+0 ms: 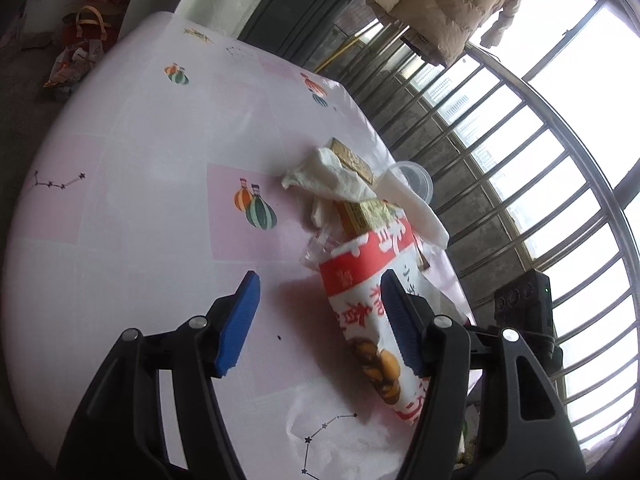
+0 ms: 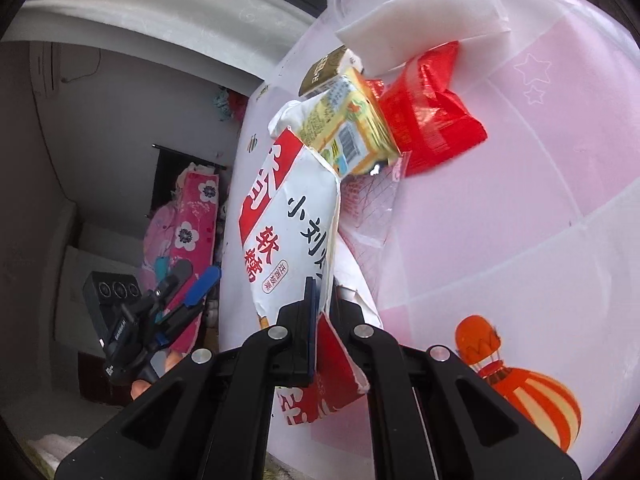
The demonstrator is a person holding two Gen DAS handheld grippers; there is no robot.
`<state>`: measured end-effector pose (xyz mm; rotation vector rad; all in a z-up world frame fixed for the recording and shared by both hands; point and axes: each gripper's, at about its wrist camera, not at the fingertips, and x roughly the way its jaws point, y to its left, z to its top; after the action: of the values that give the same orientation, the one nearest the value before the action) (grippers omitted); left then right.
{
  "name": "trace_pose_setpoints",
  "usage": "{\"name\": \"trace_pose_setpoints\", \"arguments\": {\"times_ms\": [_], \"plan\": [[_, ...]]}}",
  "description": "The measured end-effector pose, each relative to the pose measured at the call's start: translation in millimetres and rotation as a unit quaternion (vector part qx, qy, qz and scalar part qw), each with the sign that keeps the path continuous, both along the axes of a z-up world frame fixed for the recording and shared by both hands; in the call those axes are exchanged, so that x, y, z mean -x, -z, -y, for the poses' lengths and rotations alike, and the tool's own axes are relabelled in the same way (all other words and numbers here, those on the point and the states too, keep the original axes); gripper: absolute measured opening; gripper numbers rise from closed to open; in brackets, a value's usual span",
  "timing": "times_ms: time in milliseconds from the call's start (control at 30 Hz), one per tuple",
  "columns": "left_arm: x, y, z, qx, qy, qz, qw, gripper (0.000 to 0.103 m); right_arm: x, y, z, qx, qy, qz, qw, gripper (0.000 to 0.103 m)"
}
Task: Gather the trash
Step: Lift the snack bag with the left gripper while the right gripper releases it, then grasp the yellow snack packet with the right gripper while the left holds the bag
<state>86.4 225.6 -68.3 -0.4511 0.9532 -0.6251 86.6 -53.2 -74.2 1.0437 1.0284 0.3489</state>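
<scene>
On the table covered with a pink plastic cloth with balloon prints (image 1: 132, 208), a small heap of trash lies near the edge that faces the barred window. The right gripper (image 2: 322, 304) is pressed together on the torn end of a white and red paper snack bag with Chinese letters (image 2: 288, 216), so it pinches the thin paper between its blue pads. The left gripper (image 1: 320, 320) is spread wide and holds nothing; its one blue finger (image 1: 240, 320) is over the bare cloth and the other is in front of the same bag (image 1: 368, 300). Against the far end of the bag lies a yellow cardboard drink carton (image 2: 348, 128), then a crumpled red foil wrapper (image 2: 432, 120), a white foam sheet (image 2: 424, 28) and a clear plastic cup (image 1: 416, 180) close to the table edge; a crumpled white paper tissue (image 1: 328, 176) lies over the gold-coloured box (image 1: 354, 160). I think the bag is light and soft, it will bend and maybe tear more if it is pulled by the torn flap, so a hold lower on the folded body seems safer. The foil wrapper looks slippery, the carton is stiffer and easier to take by its flat sides.
</scene>
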Motion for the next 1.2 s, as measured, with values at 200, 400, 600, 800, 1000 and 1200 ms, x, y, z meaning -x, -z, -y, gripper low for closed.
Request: {"name": "trace_pose_setpoints", "arguments": {"times_ms": [200, 400, 600, 800, 1000, 1200], "plan": [[2.3, 15.8, 19.2, 0.044, 0.054, -0.043, 0.9967, 0.059, -4.9, 13.9, 5.7, -0.034, -0.003, -0.003, 0.999, 0.004], [2.5, 29.7, 32.6, 0.085, 0.070, -0.087, 0.9901, 0.059, -12.4, 22.8, -1.8, -0.068, -0.022, -0.002, 0.997, 0.004], [-1.9, 41.9, 42.1, 0.064, 0.035, -0.101, 0.9922, 0.046, -14.3, 15.3, -10.5, -0.045, -0.039, 0.016, 0.998, 0.004], [2.5, 40.4, 35.2, 0.070, 0.026, -0.101, 0.9920, 0.031, -12.5, -0.3, -17.4, -0.018, -0.041, 0.042, 0.998, 0.005], [20.7, 11.2, 25.9, 0.051, 0.027, -0.054, 0.9969, 0.026, -17.9, -11.0, -25.7, -0.025, -0.059, 0.060, 0.996, 0.014], [22.6, 0.7, 5.3, -0.018, -0.004, -0.020, 0.9996, 0.025, -13.4, -25.9, -3.5, 0.028, -0.035, 0.067, 0.997, 0.035]]}}
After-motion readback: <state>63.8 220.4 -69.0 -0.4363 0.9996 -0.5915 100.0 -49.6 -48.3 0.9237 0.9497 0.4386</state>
